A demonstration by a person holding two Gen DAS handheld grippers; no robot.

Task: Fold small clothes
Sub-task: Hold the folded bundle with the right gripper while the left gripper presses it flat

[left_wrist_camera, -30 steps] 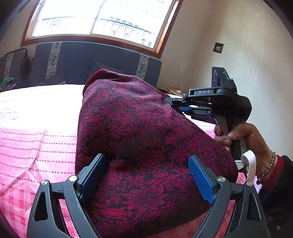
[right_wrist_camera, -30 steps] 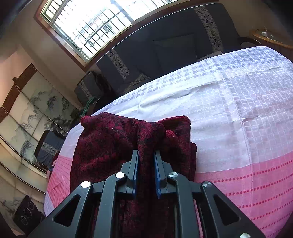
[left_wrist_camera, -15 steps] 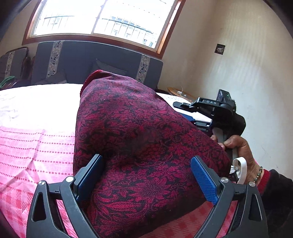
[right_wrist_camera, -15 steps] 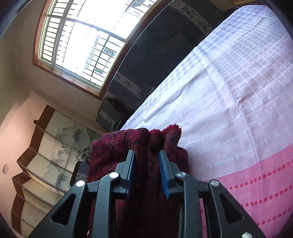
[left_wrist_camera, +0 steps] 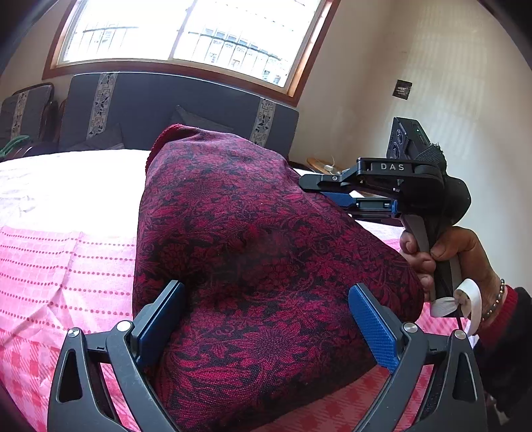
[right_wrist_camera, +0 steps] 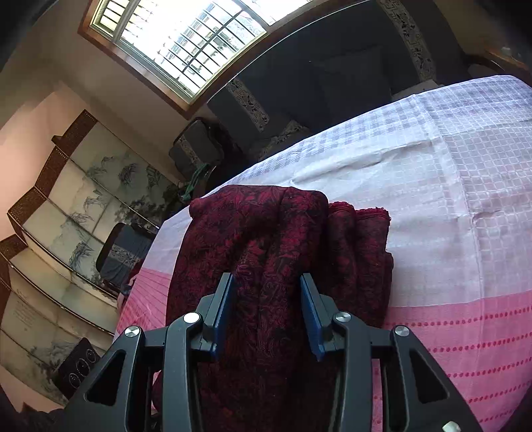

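Observation:
A dark red garment with a black flower pattern (left_wrist_camera: 249,232) lies in a bulging, folded heap on the pink and white checked bed cover (left_wrist_camera: 66,266). My left gripper (left_wrist_camera: 266,287) straddles its near end with jaws very wide and still opening; the cloth lies between the pads. At the heap's right side a hand (left_wrist_camera: 449,246) holds my right gripper (left_wrist_camera: 316,191), whose tips are sunk in the cloth. In the right wrist view my right gripper (right_wrist_camera: 266,279) stands partly apart, pads against a thick ridge of the garment (right_wrist_camera: 266,226) that fills the gap.
A dark sofa (left_wrist_camera: 166,106) runs along the bed's far side under a bright window (left_wrist_camera: 183,30). A small wooden table (left_wrist_camera: 319,164) stands in the right corner. A painted folding screen (right_wrist_camera: 66,206) lines the left wall. The bed cover (right_wrist_camera: 449,199) stretches right of the garment.
The left jaws have spread a little wider around the cloth. The right jaws went from a tight pinch to a wider hold on a thicker fold. The right gripper dipped, then rose again.

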